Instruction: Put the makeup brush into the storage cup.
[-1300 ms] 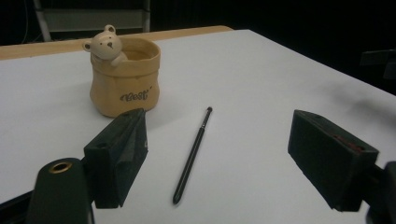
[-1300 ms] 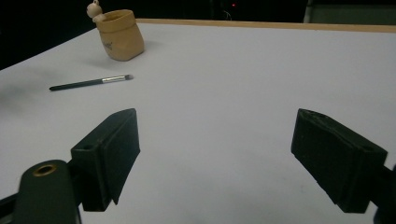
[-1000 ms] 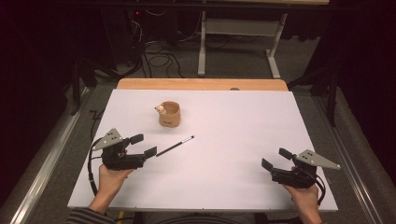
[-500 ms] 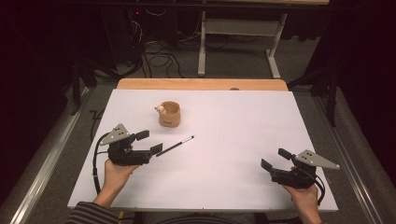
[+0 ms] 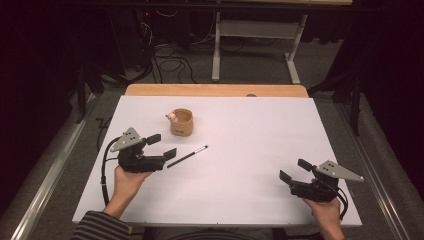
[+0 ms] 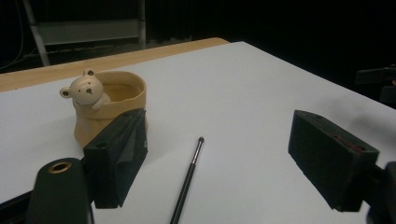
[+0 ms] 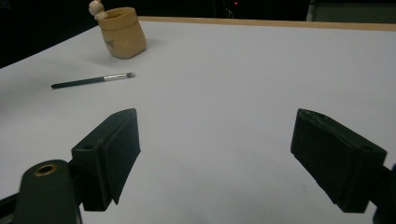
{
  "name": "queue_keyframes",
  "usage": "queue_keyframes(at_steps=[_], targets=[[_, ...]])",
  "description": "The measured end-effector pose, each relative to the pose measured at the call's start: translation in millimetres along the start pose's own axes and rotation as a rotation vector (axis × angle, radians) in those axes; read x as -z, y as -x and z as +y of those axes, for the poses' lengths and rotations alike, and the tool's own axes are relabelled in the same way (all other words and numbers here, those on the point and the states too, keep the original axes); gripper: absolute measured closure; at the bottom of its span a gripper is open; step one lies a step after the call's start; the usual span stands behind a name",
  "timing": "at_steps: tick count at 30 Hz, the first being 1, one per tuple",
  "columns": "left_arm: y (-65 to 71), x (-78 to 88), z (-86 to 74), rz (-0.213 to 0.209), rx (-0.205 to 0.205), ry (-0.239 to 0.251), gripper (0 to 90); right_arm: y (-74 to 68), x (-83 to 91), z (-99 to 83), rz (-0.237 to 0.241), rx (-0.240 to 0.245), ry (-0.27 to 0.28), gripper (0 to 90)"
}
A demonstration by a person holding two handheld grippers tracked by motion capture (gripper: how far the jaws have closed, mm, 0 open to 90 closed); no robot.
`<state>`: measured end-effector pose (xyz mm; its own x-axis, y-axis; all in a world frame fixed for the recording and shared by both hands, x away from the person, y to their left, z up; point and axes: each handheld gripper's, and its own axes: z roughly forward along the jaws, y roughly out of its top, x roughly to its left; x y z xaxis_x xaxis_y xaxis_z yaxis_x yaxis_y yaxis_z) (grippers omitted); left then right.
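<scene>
Left gripper (image 5: 162,146): fingers wide apart, holding nothing, right by the dark end of the brush.
Brush (image 5: 187,156): a thin black brush lying flat on the white table (image 5: 250,150), just in front of the cup.
Cup (image 5: 181,122): a tan cup with a little bear on its rim, standing up.
Right gripper (image 5: 295,170): fingers wide apart, holding nothing, far from the brush.

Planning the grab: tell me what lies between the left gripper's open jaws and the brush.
Nothing: in the left gripper view the brush already lies between the left gripper jaws, on bare white table.
</scene>
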<state>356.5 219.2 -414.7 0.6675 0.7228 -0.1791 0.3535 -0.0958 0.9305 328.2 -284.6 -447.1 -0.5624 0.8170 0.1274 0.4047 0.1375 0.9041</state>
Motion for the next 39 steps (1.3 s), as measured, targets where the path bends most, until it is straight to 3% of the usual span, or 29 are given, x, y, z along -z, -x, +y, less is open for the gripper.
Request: queue_keyframes(at_steps=[24, 30, 39], targets=[[2.9, -24.4, 14.8, -0.008, 0.003, -0.017, 20.1, -0.1, -0.3, 0.1, 0.009, -0.010, 0.005, 17.3], [6.9, -29.9, 18.3, 0.002, -0.042, -0.023, 20.4, -0.5, -0.2, 0.4, 0.015, -0.015, 0.008, 17.3], [6.9, -41.0, 23.1, 0.004, -0.042, -0.019, 19.8, -0.5, -0.2, 0.4, 0.016, -0.016, 0.007, 17.3]])
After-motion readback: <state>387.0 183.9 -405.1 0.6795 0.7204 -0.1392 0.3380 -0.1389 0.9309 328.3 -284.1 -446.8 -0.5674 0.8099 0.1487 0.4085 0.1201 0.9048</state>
